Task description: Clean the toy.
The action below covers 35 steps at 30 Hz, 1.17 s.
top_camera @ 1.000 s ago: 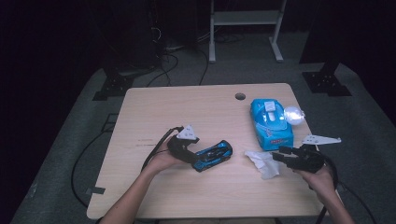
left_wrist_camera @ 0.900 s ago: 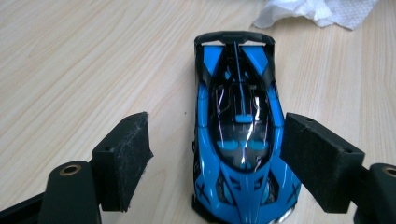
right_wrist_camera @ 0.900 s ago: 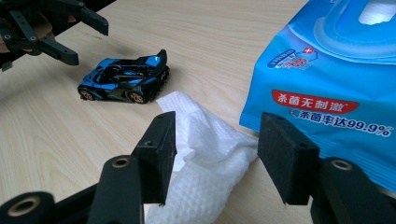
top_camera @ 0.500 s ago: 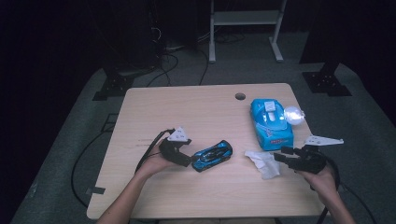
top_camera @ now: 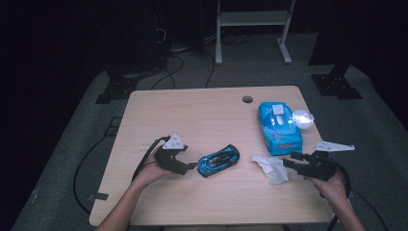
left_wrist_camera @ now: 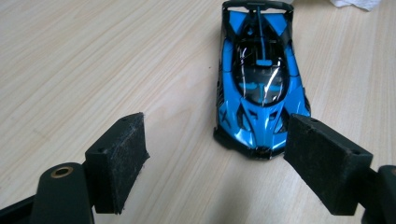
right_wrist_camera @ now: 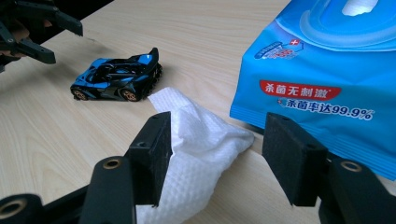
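From where I stand the blue toy car sits on the pale wooden bench, toward the person's side and a little left of centre, its nose turned to the left gripper, whose fingers stand spread wide and released with the car's front just between their tips, touching neither as far as I can tell. It looks like a small, hard, glossy shell on free-rolling wheels, so I'd judge it light and stiff but slick, apt to scoot away if nudged on the nose; the sounder hold would be across its flanks, low on the body by the wheels, rather than on the sloped bonnet or the thin rear wing, which looks the one part that might snap. To the right lies a crumpled white wipe, soft and limp, likely damp, something that will bunch and drape rather than keep a shape, and it can be pinched anywhere on its raised fold. The right gripper has its fingers open on either side of that fold, the wipe lying against the one on the left in its own view, not yet clamped. Just beyond it lies the blue wipes pack, its front edge near the wipe.
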### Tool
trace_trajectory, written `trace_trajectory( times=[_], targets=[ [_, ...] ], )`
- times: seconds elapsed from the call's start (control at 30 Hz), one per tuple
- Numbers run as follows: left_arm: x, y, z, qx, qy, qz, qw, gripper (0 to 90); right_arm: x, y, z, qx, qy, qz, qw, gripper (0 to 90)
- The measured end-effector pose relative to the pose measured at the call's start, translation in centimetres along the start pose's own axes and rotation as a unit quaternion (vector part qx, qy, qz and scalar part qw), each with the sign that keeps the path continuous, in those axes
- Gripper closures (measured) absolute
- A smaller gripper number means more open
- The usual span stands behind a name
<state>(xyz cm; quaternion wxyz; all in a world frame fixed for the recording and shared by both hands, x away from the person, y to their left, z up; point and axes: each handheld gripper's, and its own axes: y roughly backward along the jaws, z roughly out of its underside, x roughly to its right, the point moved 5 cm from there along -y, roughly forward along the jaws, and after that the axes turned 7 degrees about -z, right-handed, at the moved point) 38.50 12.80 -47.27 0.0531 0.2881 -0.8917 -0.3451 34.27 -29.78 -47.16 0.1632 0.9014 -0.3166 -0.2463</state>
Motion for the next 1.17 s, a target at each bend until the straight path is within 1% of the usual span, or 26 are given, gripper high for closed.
trace_trajectory(
  times=[0.03,0.13,0.17,0.2,0.23,0.3,0.33,0.43,0.53,0.6,0.67,0.73,0.8,0.87,0.93,0.97,1.0,1.07,1.13,1.17],
  targets=[
    [-0.1,0.1,0.2,-0.004,0.003,-0.001,1.0000,19.7,0.0,0.0,0.0,0.000,0.001,0.000,1.0000,41.3],
    [-0.2,0.3,0.4,0.002,0.005,-0.004,1.0000,19.5,0.0,0.1,0.0,0.000,0.000,-0.001,1.0000,41.1],
    [-0.2,0.4,0.7,0.005,0.013,-0.002,0.9999,19.5,0.0,0.1,0.0,0.001,0.000,0.000,1.0000,40.9],
    [-0.2,0.4,0.7,0.005,0.013,-0.002,0.9999,19.5,0.0,0.1,0.1,0.002,0.001,0.000,1.0000,40.7],
    [-0.3,0.4,1.2,0.005,0.016,-0.004,0.9998,19.5,0.0,0.1,0.1,0.002,-0.001,0.000,1.0000,40.5],
    [-0.4,0.5,1.6,0.000,0.020,-0.006,0.9998,19.4,0.0,0.1,0.2,0.001,-0.004,0.000,1.0000,39.9],
    [-0.5,0.7,1.7,-0.004,0.018,-0.009,0.9998,18.8,0.1,0.0,0.2,0.002,-0.002,0.001,1.0000,39.3],
    [-0.6,1.1,2.1,0.003,0.029,-0.011,0.9995,18.9,0.1,0.0,0.3,0.000,-0.006,0.002,1.0000,38.4],
    [-0.6,1.2,2.5,0.002,0.031,-0.015,0.9994,18.8,0.2,0.0,0.4,0.000,-0.005,0.003,1.0000,37.8],
    [-0.6,1.5,3.3,-0.001,0.031,-0.021,0.9993,18.4,0.2,0.0,0.4,0.001,-0.006,0.004,1.0000,37.3],
    [-0.6,1.7,3.7,0.002,0.033,-0.024,0.9992,18.3,0.2,0.0,0.5,0.001,-0.007,0.004,1.0000,36.8],
    [-0.7,2.0,3.8,0.011,0.038,-0.028,0.9988,18.2,0.2,0.0,0.6,0.001,-0.008,0.004,1.0000,36.0],
    [-0.7,2.1,3.8,0.014,0.038,-0.030,0.9987,18.2,0.2,0.1,0.6,0.001,-0.009,0.004,0.9999,35.8],
    [-0.7,2.3,3.9,0.022,0.051,-0.030,0.9980,18.2,0.3,0.0,0.9,0.003,-0.010,0.006,0.9999,34.5],
    [-0.6,2.2,4.0,0.022,0.050,-0.032,0.9980,17.4,0.3,0.0,1.0,0.005,-0.011,0.006,0.9999,34.1],
    [-0.6,2.3,4.1,0.020,0.045,-0.035,0.9982,17.4,0.3,0.0,1.1,0.005,-0.012,0.006,0.9999,33.9],
    [-0.5,2.3,4.1,0.022,0.050,-0.035,0.9979,17.4,0.4,0.1,1.3,0.008,-0.014,0.009,0.9998,33.0],
    [-0.5,2.4,4.3,0.025,0.052,-0.041,0.9975,17.4,0.4,0.2,1.4,0.013,-0.016,0.011,0.9997,33.0],
    [-0.7,2.3,4.4,0.024,0.059,-0.041,0.9971,17.3,0.5,0.5,1.5,0.021,-0.018,0.015,0.9995,32.1],
    [-0.7,2.3,4.4,0.024,0.059,-0.041,0.9971,16.8,0.5,0.5,1.5,0.021,-0.018,0.015,0.9995,32.1]
  ],
)
